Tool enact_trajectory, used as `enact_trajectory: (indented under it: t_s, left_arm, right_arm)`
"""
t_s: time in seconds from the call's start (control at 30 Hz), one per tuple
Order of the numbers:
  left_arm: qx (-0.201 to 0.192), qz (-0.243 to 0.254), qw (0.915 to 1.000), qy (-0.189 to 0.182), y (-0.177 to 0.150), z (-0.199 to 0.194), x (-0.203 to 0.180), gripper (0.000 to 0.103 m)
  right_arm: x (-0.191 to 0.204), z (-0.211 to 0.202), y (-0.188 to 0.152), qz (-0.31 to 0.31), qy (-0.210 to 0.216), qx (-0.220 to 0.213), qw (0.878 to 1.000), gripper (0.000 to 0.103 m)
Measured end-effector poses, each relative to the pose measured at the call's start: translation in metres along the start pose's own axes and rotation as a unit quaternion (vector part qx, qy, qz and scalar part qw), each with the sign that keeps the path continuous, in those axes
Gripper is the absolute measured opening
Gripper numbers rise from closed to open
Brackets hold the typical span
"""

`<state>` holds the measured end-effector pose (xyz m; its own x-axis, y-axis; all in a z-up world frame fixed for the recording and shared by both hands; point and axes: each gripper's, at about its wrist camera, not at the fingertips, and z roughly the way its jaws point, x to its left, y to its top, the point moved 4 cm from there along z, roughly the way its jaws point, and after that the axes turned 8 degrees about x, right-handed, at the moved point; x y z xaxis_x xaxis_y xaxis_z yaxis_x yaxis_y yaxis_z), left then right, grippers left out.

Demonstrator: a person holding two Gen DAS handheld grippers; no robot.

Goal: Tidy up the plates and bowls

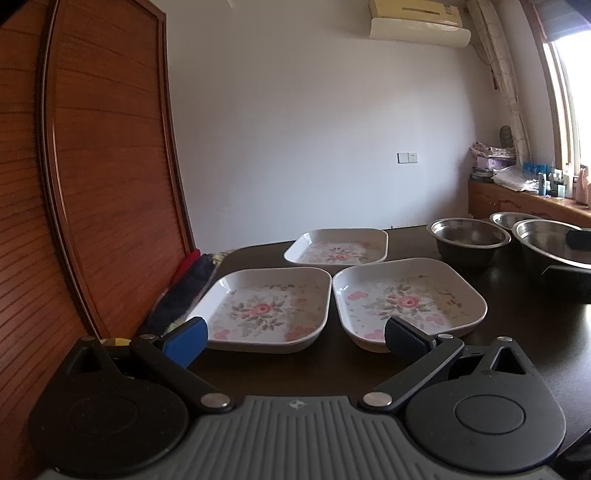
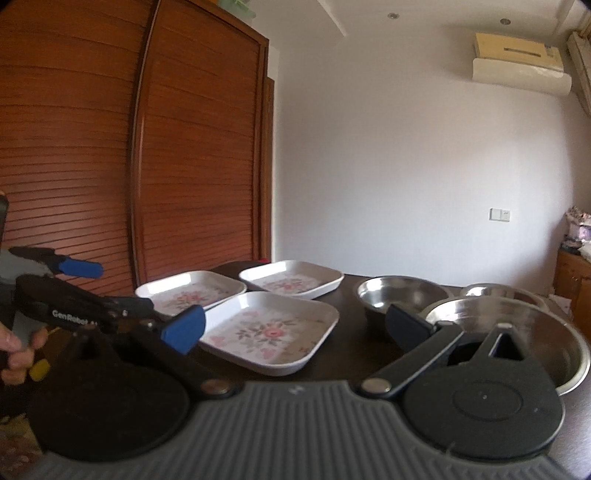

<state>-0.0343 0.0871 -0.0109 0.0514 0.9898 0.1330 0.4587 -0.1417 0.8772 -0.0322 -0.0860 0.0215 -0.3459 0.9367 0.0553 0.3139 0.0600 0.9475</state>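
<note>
The left gripper, low in the left wrist frame, holds its blue-padded fingers spread wide with nothing between them, poised above the near edge of a dark table. Just beyond its tips, at centre frame, two square floral plates sit side by side, the left plate and the right plate nearly touching at their inner corners. A third floral plate lies behind them, toward the middle of the frame. At the right edge, three steel bowls cluster together: one bowl nearest the plates, a large bowl cut off by the frame, and a small bowl behind the two.

The right gripper, low in the right wrist frame, is likewise opened wide and empty. Its right finger stands in front of the large bowl, which fills the lower right. The same three plates appear at centre, the nearest just past the left finger. The left gripper shows at the left edge of this view, held in a hand.

A slatted wooden wardrobe fills the left of both frames, a white wall the centre, with an air conditioner at upper right.
</note>
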Motion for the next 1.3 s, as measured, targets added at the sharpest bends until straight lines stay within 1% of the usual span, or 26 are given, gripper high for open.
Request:
enact_trajectory:
  t_s: [0.13,0.23,0.37,0.43,0.47,0.5,0.57,0.63,0.7,0.8,0.9,1.03,1.1,1.3]
  left_arm:
    - [-0.001,-0.004,0.9999,-0.014,0.005,-0.004,0.002,0.103]
    - [-0.003,-0.018,0.9995,-0.026,0.009,-0.004,0.006,0.103]
    - [0.017,-0.043,0.9979,-0.045,0.013,0.004,0.009,0.103]
    - [0.026,-0.051,0.9973,-0.045,0.016,0.009,0.009,0.099]
    - [0.027,-0.054,0.9971,-0.046,0.017,0.011,0.010,0.092]
    - [0.028,-0.059,0.9967,-0.047,0.019,0.013,0.010,0.088]
    - [0.029,-0.073,0.9953,-0.056,0.022,0.016,0.009,0.084]
    - [0.034,-0.077,0.9938,-0.073,0.025,0.021,0.005,0.081]
    - [0.042,-0.073,0.9930,-0.083,0.026,0.027,0.000,0.076]
    - [0.061,-0.071,0.9918,-0.087,0.025,0.037,-0.005,0.065]
    - [0.072,-0.073,0.9901,-0.096,0.022,0.043,-0.009,0.058]
    - [0.080,-0.061,0.9905,-0.094,0.019,0.045,-0.013,0.050]
    - [0.083,-0.056,0.9903,-0.097,0.018,0.046,-0.014,0.044]
    - [0.091,-0.048,0.9899,-0.096,0.017,0.051,-0.018,0.043]
  right_arm:
    - [0.001,0.006,0.001,0.008,0.011,0.009,1.000,0.103]
    - [0.003,0.012,0.003,0.008,0.025,0.018,0.999,0.103]
    - [0.007,0.021,0.009,-0.016,0.036,0.025,0.999,0.103]
    - [0.007,0.028,0.012,-0.024,0.041,0.031,0.998,0.103]
    - [0.007,0.031,0.013,-0.026,0.044,0.035,0.998,0.103]
    - [0.007,0.034,0.015,-0.029,0.048,0.038,0.998,0.103]
    - [0.005,0.039,0.017,-0.034,0.050,0.041,0.997,0.103]
    - [0.003,0.044,0.020,-0.040,0.052,0.043,0.997,0.102]
    - [0.000,0.050,0.023,-0.046,0.055,0.048,0.996,0.096]
    - [-0.003,0.060,0.027,-0.050,0.066,0.054,0.995,0.094]
    - [-0.005,0.071,0.029,-0.055,0.070,0.062,0.994,0.093]
    - [-0.005,0.078,0.028,-0.055,0.083,0.073,0.992,0.093]
    - [-0.003,0.079,0.027,-0.064,0.082,0.075,0.992,0.093]
    - [-0.003,0.089,0.025,-0.070,0.074,0.091,0.991,0.093]
